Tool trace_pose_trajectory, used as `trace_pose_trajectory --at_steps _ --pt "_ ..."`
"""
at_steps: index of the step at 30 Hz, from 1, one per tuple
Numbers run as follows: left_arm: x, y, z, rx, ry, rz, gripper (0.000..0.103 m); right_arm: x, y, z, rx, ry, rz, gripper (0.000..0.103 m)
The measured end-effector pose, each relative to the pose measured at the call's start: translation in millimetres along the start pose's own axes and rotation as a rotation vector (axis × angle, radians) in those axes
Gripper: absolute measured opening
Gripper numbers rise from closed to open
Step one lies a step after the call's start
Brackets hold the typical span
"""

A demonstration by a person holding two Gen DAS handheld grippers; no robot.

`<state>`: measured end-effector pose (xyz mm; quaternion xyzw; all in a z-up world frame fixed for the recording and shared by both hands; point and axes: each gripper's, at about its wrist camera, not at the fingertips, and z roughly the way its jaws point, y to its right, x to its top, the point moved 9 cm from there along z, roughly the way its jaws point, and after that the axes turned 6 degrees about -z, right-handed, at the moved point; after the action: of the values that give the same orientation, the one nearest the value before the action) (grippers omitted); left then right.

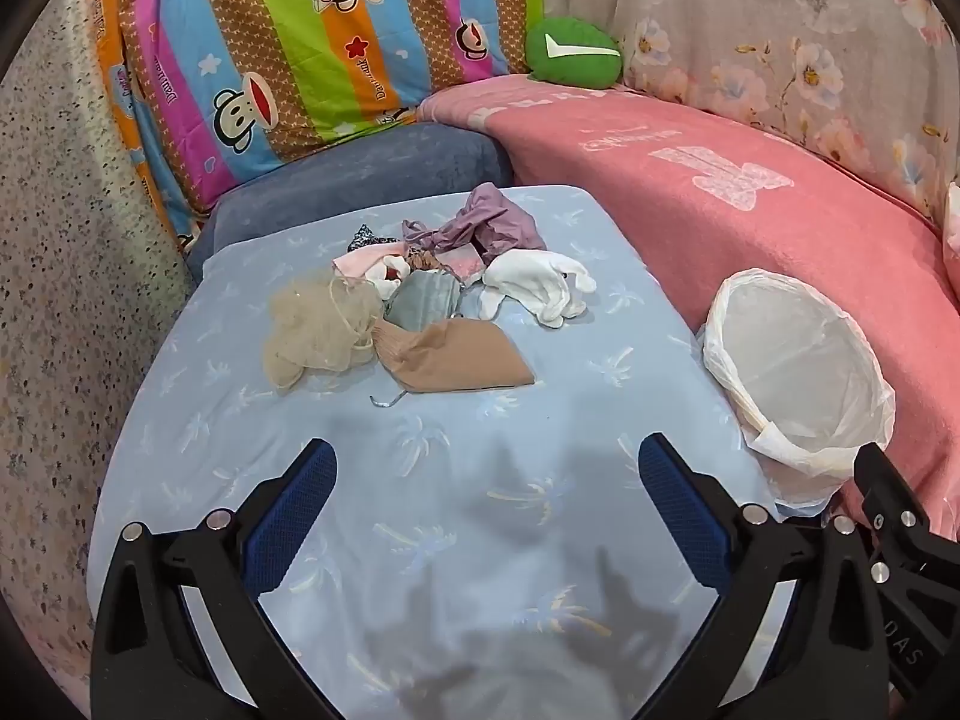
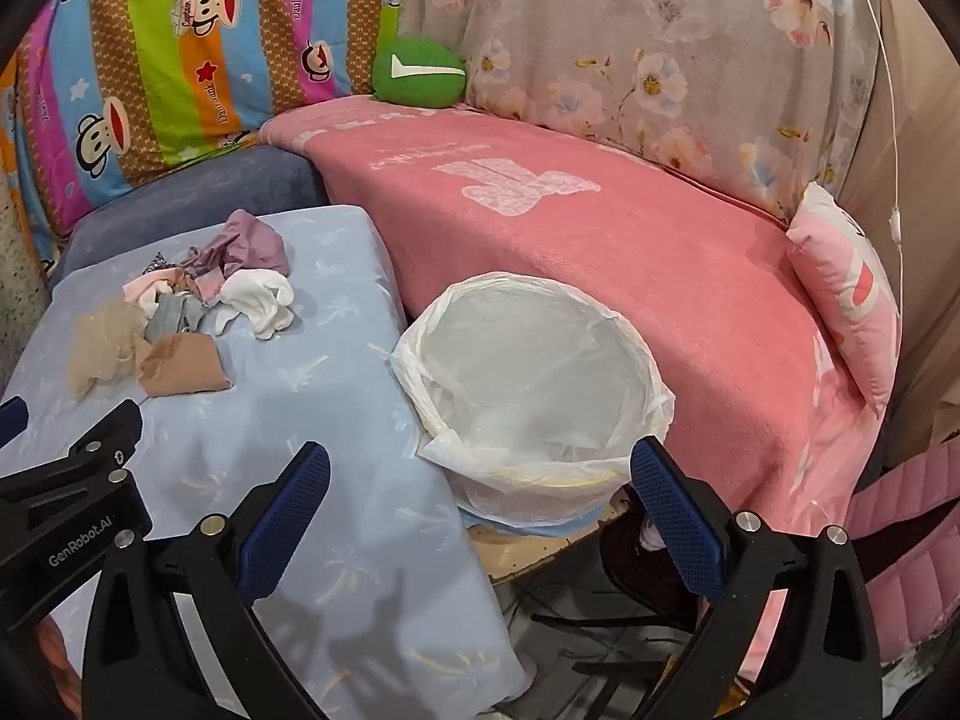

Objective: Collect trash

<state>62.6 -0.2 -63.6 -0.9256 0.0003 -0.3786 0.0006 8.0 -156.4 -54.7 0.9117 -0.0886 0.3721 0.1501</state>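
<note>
The trash (image 1: 414, 294) lay heaped at twelve o'clock from the left gripper (image 1: 486, 504), likely gathered so each piece could be picked off in turn. The lined bin (image 2: 528, 384) stood at two o'clock of the heap, just beside the table (image 1: 540, 540), near for dropping. Both the left and the right gripper (image 2: 480, 510) gaped wide and empty, angled downward.
</note>
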Motion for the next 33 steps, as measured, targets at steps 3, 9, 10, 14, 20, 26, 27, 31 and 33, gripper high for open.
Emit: trace_pose_trajectory --at_steps 3,9,10,14,20,26,27,31,33 --pt "0.2 0.5 -0.2 -0.002 0.002 -0.001 0.096 -0.7 0.6 0.0 -0.003 -0.001 -0.002 0.097" --pt "-0.2 2.2 -1.0 -0.003 0.008 -0.001 0.096 0.4 -0.2 -0.1 0.000 0.002 -0.002 0.097" --pt "0.0 -0.2 -0.1 -0.002 -0.001 -0.003 0.096 0.6 -0.1 -0.4 0.000 0.001 -0.002 0.097" --pt "0.1 -0.3 -0.6 -0.003 0.000 -0.005 0.096 1.5 0.4 0.1 0.001 -0.001 -0.004 0.097" --pt "-2.2 0.7 -1.3 -0.002 0.002 -0.001 0.096 -2.4 -0.9 2.4 0.004 -0.002 -0.004 0.097" --pt "-2.7 0.7 -0.2 -0.003 0.003 -0.003 0.096 -1.5 -4.1 2.6 0.008 0.000 -0.007 0.097" --pt "-2.7 0.9 -0.2 -0.003 0.003 -0.003 0.096 -2.0 -4.5 2.8 0.008 0.000 -0.008 0.097" --pt "-0.1 1.4 -2.0 -0.001 0.008 0.000 0.096 -1.7 -4.5 3.5 0.007 0.001 -0.006 0.097" --pt "2.3 -0.1 -3.1 -0.002 0.010 0.001 0.096 -2.5 -5.3 4.3 0.007 0.002 -0.005 0.097"
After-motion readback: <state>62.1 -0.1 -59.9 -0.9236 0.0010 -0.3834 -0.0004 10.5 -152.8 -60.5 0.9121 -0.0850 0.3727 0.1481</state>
